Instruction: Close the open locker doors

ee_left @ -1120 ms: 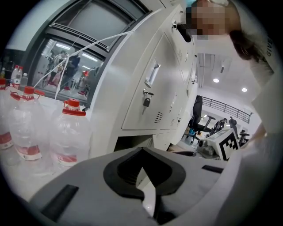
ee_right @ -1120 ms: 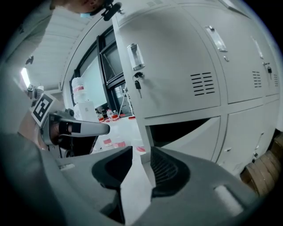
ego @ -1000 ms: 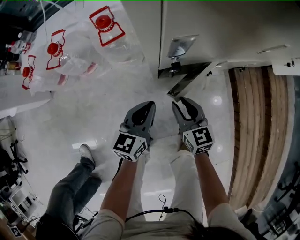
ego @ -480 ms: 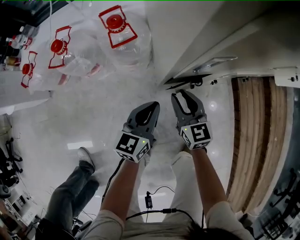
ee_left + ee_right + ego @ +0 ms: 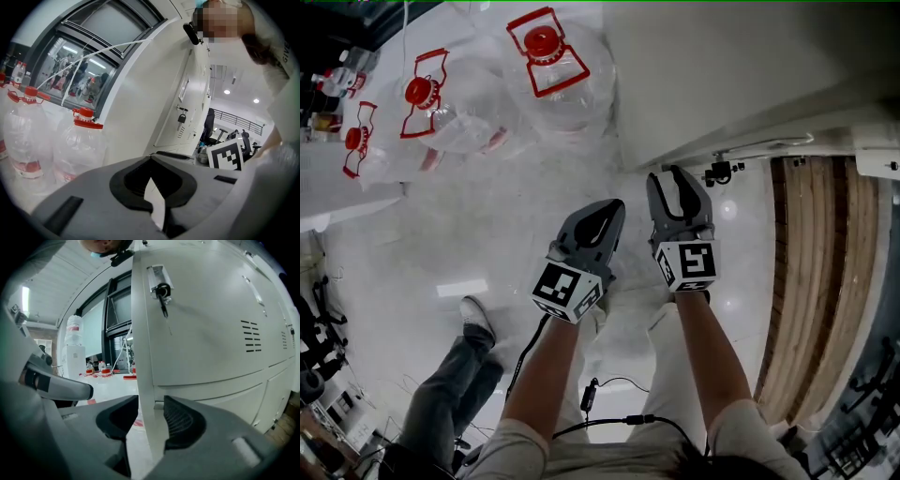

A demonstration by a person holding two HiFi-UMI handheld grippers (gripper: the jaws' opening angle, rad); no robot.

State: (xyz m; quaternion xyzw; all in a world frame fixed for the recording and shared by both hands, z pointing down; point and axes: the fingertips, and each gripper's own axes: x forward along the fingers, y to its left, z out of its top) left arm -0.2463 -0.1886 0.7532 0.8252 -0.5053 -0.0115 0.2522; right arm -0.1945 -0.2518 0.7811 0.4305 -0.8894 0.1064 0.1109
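A white locker door (image 5: pixel 722 75) fills the top right of the head view, with a key in its lock (image 5: pixel 719 172). My right gripper (image 5: pixel 678 175) points at the door's free edge. In the right gripper view that edge (image 5: pixel 143 357) stands between the jaws of my right gripper (image 5: pixel 150 413), which are opening; a gap shows beside the left jaw. The lock with its key (image 5: pixel 159 289) sits higher on the door. My left gripper (image 5: pixel 614 206) hangs beside it over the floor, shut and holding nothing. The left gripper (image 5: pixel 151 159) faces the locker bank (image 5: pixel 187 108).
Large clear water bottles with red caps (image 5: pixel 553 66) (image 5: pixel 431 112) stand on the floor left of the lockers. Another person's leg and white shoe (image 5: pixel 473 319) are at the lower left. A wooden strip (image 5: pixel 811 281) runs along the right. A cable (image 5: pixel 591 394) hangs below my arms.
The locker door has swung from a wide angle to nearly flush with the bank. My right gripper followed it up and forward. The left gripper shifted slightly right.
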